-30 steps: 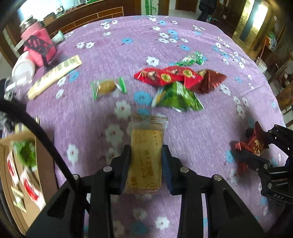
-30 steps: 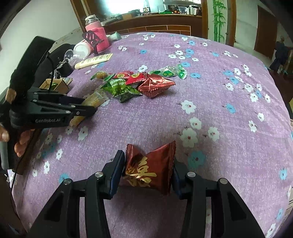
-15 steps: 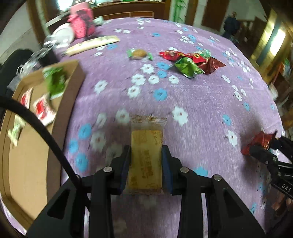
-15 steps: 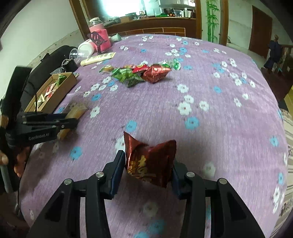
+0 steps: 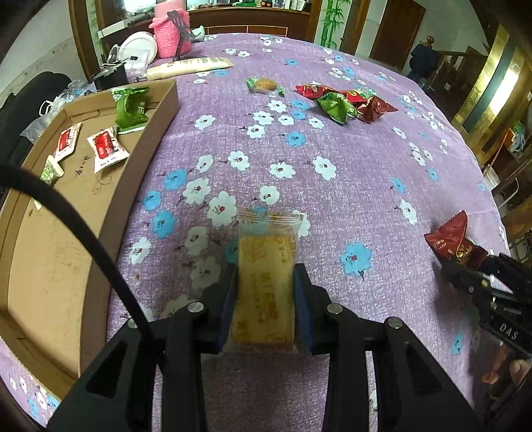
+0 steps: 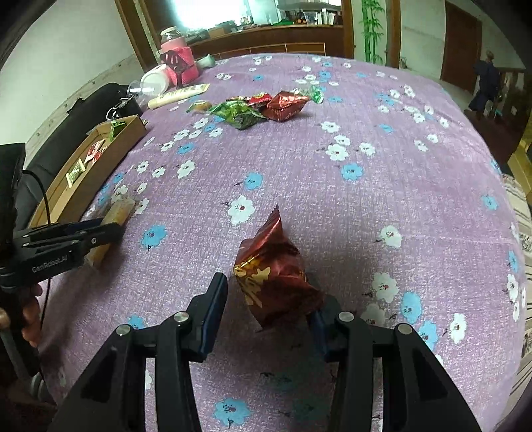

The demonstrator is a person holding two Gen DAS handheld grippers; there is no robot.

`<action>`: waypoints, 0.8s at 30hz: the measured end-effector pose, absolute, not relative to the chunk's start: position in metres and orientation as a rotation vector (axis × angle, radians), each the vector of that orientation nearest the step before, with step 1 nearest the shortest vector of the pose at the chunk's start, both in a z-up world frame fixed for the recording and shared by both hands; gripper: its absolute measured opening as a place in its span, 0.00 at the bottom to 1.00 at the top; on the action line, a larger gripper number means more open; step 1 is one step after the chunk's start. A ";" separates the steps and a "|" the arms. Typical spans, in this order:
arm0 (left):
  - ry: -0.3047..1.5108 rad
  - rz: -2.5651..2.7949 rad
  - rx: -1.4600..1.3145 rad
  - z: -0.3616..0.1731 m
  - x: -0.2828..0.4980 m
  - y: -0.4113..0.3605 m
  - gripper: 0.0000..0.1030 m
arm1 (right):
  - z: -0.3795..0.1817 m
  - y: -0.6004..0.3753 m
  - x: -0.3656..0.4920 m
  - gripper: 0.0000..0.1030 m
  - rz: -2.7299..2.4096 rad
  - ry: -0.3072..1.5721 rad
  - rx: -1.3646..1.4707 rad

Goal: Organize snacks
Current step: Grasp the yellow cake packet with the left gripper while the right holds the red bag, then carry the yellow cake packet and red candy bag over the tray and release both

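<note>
We see a purple floral tablecloth (image 5: pixel 365 172) over the whole table. Far left corner: pink knitted jar cover (image 5: pixel 171 36) with a black clip-like piece on its front, white plate (image 5: pixel 139 50) leaning just beside it, long cream tube (image 5: pixel 189 66) lying flat in front. A black bag (image 6: pixel 83 109) sits off the left table edge. Behind: wooden counter (image 6: pixel 266 36), bamboo wall decal (image 6: pixel 372 30), brown door (image 6: pixel 460 46). Someone in dark clothes (image 6: pixel 485 83) stands at far right, too small for detail.
</note>
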State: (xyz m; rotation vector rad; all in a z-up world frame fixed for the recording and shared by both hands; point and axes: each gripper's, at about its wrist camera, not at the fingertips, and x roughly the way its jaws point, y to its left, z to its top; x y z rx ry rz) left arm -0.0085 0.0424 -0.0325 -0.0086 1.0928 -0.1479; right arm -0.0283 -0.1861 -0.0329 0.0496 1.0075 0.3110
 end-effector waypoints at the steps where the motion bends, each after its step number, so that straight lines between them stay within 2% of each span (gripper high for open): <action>1: 1.094 -0.149 -0.011 -0.033 -0.008 0.043 0.34 | -0.031 -0.187 -0.027 0.45 0.295 0.999 0.041; 6: 1.092 -0.155 -0.007 -0.033 -0.010 0.043 0.34 | -0.030 -0.185 -0.015 0.48 0.307 1.037 0.014; 7: 1.090 -0.156 -0.003 -0.033 -0.011 0.043 0.34 | -0.030 -0.181 -0.014 0.46 0.311 1.035 -0.023; 8: 1.089 -0.156 -0.001 -0.033 -0.011 0.043 0.34 | -0.030 -0.178 -0.015 0.38 0.313 1.035 -0.064; 9: 1.087 -0.157 0.003 -0.033 -0.011 0.042 0.35 | -0.031 -0.176 -0.015 0.35 0.309 1.039 -0.086; 11: 1.084 -0.156 0.003 -0.033 -0.012 0.042 0.35 | -0.026 -0.175 -0.017 0.33 0.307 1.016 -0.091; 18: 1.076 -0.150 -0.008 -0.033 -0.014 0.043 0.35 | -0.008 -0.173 -0.029 0.32 0.323 0.939 -0.062; 24: 1.060 -0.134 -0.007 -0.033 -0.021 0.041 0.35 | -0.010 -0.169 -0.042 0.32 0.354 0.957 -0.036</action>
